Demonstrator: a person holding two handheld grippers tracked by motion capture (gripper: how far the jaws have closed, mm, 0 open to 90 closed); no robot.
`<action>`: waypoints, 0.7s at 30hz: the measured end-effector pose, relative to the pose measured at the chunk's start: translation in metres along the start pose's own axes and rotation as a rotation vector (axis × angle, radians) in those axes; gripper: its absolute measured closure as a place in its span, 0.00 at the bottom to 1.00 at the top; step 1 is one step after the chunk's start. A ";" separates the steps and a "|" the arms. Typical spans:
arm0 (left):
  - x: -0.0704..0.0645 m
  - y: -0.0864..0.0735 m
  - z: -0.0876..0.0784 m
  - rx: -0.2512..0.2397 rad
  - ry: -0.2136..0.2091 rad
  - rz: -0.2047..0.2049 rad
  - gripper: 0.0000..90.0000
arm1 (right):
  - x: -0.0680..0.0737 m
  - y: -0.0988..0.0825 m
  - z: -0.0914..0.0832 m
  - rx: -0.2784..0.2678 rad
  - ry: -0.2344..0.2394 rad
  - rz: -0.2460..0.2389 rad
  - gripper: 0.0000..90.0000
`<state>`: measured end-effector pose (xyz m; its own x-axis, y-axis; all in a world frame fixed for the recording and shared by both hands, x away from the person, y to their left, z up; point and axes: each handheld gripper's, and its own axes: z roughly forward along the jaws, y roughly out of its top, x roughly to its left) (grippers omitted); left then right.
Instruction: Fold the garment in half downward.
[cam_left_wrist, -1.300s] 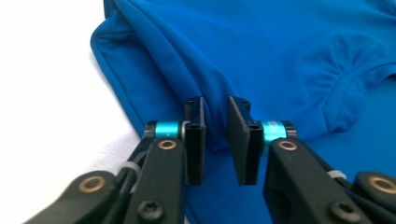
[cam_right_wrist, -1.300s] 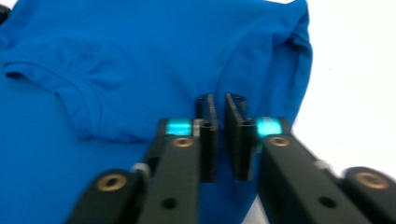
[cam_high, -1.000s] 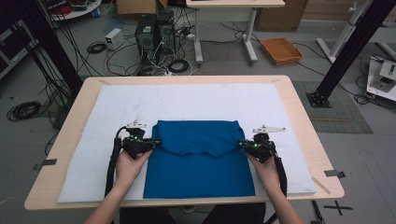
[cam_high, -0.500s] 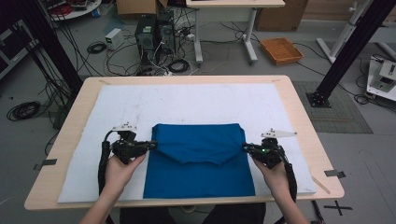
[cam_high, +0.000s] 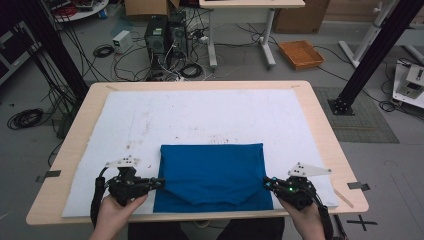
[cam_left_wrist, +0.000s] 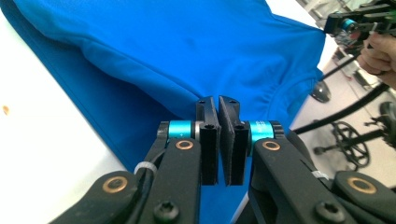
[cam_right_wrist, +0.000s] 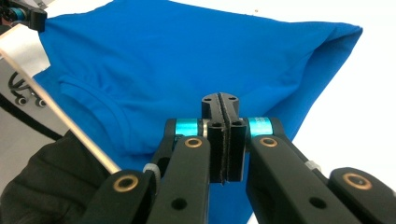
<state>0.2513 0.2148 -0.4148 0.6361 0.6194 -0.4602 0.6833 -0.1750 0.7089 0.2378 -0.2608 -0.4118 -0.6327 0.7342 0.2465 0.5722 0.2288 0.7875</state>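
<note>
A blue shirt (cam_high: 210, 167) lies folded on the white mat (cam_high: 200, 115), near the table's front edge, with its collar curve toward me. My left gripper (cam_high: 161, 182) is at the shirt's left near corner, jaws pressed together on the fold's edge (cam_left_wrist: 218, 100). My right gripper (cam_high: 266, 183) is at the right near corner, jaws also shut (cam_right_wrist: 220, 98). From each gripper view the cloth (cam_left_wrist: 187, 42) (cam_right_wrist: 187, 56) runs taut to a point at the other gripper. The pinched cloth itself is hidden behind the pads.
The wooden table (cam_high: 320, 115) shows bare rim around the mat, and its front edge is just below both hands. Beyond the table are computer towers (cam_high: 165, 35), loose cables and an orange tray (cam_high: 300, 52) on the floor. A black frame post (cam_high: 370, 55) stands at the right.
Both grippers have come back toward me and spread outward, drawing the shirt's upper layer down toward the near edge. The fold now lies flatter and wider.
</note>
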 end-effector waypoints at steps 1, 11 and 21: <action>-0.001 -0.003 -0.001 0.003 0.003 0.000 0.96 | 0.001 -0.002 -0.001 0.002 0.002 -0.003 1.00; -0.004 -0.018 0.006 0.057 0.059 0.038 0.96 | 0.007 -0.018 0.001 0.047 -0.024 -0.033 1.00; -0.007 -0.024 0.009 0.088 0.084 0.061 0.94 | 0.006 -0.022 -0.001 0.053 -0.031 -0.038 1.00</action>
<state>0.2338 0.2082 -0.4337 0.6479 0.6665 -0.3688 0.6754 -0.2789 0.6827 0.2205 -0.2621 -0.4274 -0.6386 0.7435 0.1983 0.5750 0.2898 0.7651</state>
